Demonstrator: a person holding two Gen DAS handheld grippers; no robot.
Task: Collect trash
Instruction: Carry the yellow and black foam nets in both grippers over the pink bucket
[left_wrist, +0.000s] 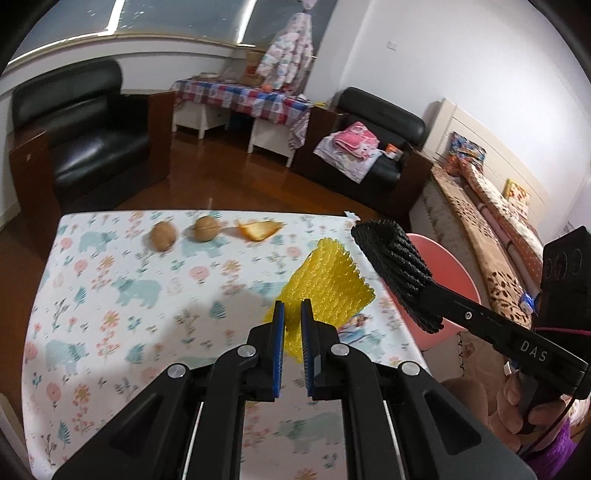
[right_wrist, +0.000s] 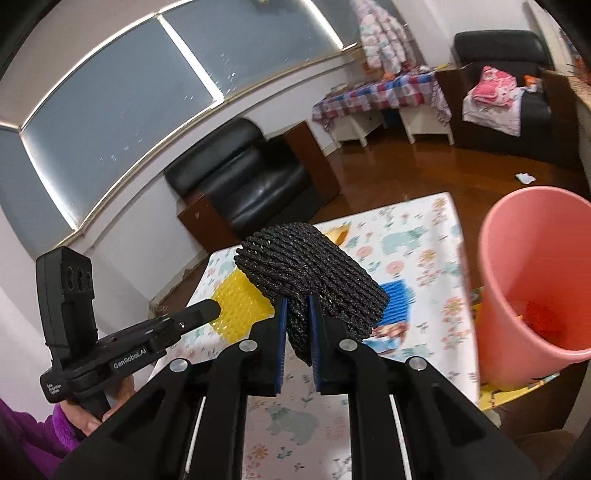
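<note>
Yellow foam netting (left_wrist: 325, 284) is pinched in the left hand-held gripper (left_wrist: 292, 312), lifted above the floral surface (left_wrist: 110, 295). Beside it, the right hand-held gripper (right_wrist: 297, 306) clamps black foam netting (right_wrist: 310, 266). A pink bin (right_wrist: 532, 280) stands just right of the surface; two walnuts (left_wrist: 164, 235) and a peel (left_wrist: 258, 229) lie at its far edge.

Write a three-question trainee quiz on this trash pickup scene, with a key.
1. True or false: the left gripper is shut on the yellow foam net.
2. What does the right gripper hold? A) a walnut B) the black foam net C) a peel
3. How many walnuts lie on the table?

Key: 1 true. 2 B. 3 two, the second next to an orange peel. The pink bin stands beside the table.
</note>
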